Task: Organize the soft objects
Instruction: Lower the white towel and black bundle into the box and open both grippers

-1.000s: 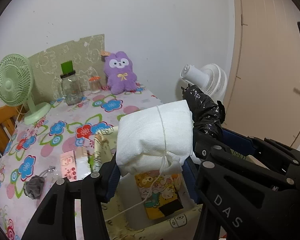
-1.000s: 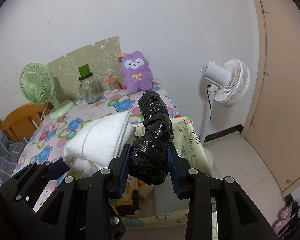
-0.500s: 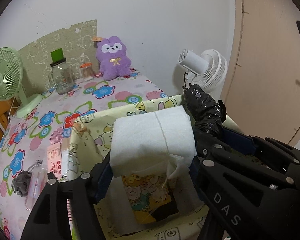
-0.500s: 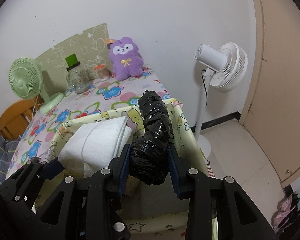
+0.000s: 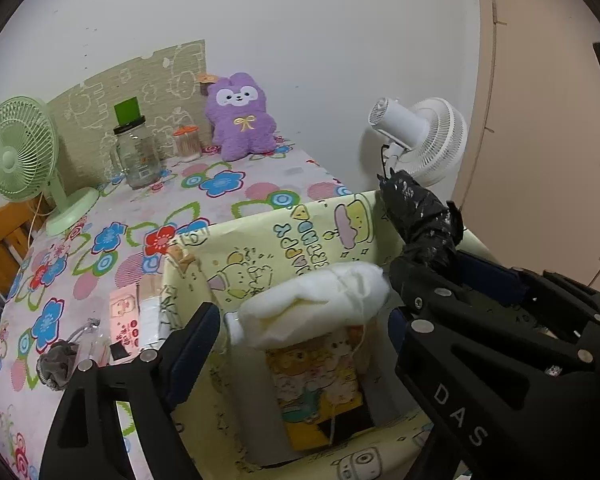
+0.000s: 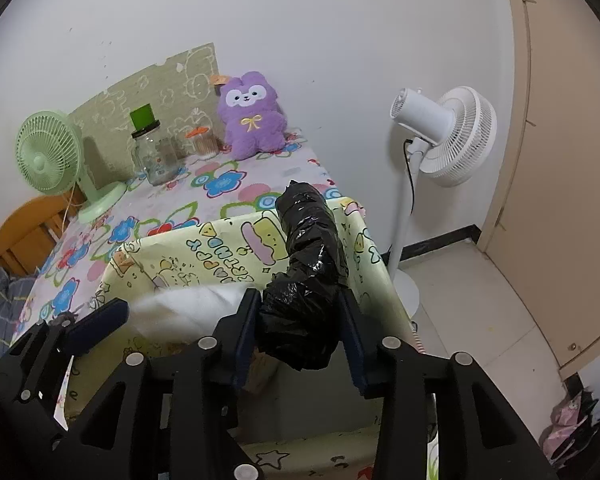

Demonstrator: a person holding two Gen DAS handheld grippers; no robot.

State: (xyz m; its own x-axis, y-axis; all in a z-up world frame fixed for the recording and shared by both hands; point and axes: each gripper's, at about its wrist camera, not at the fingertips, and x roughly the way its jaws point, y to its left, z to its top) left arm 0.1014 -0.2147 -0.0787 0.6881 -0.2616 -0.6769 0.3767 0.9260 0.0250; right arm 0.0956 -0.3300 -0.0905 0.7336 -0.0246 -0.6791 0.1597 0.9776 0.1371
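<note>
Beside floral table [image 5: 236, 196], left hand-held gripper [image 5: 300, 316] agape, right [image 6: 296, 320] clamping black bundle [image 6: 308, 256].

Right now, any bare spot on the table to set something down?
Free: floral cloth between glass jar, purple plush and yellow box. Crowded: strip left of the box, with packets and a grey scrunchie.

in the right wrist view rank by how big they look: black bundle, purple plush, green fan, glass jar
1. black bundle, though it sits nearest the camera
2. green fan and purple plush, too close to rank
3. glass jar
</note>
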